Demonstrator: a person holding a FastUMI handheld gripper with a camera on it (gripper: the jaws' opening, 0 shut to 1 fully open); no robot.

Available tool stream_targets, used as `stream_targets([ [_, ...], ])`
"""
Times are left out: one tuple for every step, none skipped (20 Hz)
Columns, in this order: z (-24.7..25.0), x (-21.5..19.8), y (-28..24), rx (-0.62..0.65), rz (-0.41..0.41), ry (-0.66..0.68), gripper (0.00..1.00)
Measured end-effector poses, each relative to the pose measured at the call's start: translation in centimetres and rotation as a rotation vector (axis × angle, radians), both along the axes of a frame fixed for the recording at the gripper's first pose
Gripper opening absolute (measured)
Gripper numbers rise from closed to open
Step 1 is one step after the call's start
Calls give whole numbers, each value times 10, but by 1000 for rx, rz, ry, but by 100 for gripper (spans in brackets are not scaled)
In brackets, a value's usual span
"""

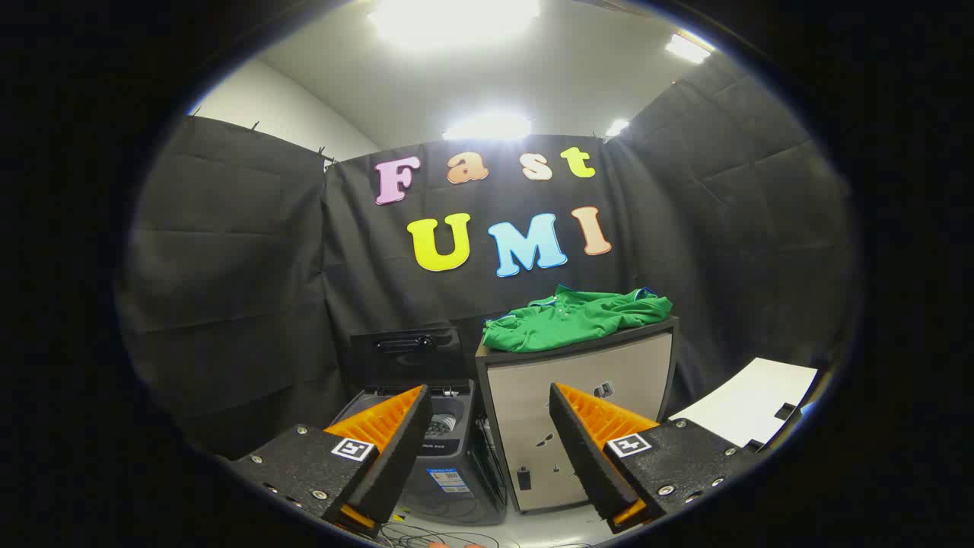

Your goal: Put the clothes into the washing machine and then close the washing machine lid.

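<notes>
A green garment, a polo shirt with a collar and a thin blue trim, is lying crumpled in a loose heap on top of a pale cabinet with a dark frame, right of centre in the frame, one edge drooping slightly over the front left corner. The washing machine, a small grey top-loader, is standing on the floor just left of that cabinet, in the lower centre of the frame. Its dark lid is standing raised upright behind the opening, leaving the drum exposed. The shirt is sitting higher than the machine, apart from it.
</notes>
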State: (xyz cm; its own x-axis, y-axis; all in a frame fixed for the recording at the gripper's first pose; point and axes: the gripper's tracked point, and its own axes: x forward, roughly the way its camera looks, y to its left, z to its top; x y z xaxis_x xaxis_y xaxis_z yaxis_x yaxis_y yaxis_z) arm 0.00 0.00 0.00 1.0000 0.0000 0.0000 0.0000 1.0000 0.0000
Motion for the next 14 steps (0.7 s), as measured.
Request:
stream_targets([
  [0, -1, 0, 0, -1, -1, 95],
  [1, -2, -1, 1, -2, -4, 95],
  [1, -2, -2, 3, -5, -2, 95],
  [1, -3, -3, 9, -6, 1, 95],
  [1, -4, -2, 13, -5, 1, 95],
  [2, -5, -2, 13, -5, -2, 95],
  [3, -6, -2, 10, -4, -3, 95],
  [3, -7, -2, 7, -4, -2, 95],
  [3, -7, -3, 4, -3, -1, 95],
  [3, -8, -3, 1, -2, -1, 95],
  [3, -9, -3, -1, -3, 0, 95],
  [3, -9, -3, -1, -2, -1, 95],
  [4, -10, -3, 0, -2, -2, 95],
  [4, -10, -3, 1, -4, -3, 95],
])
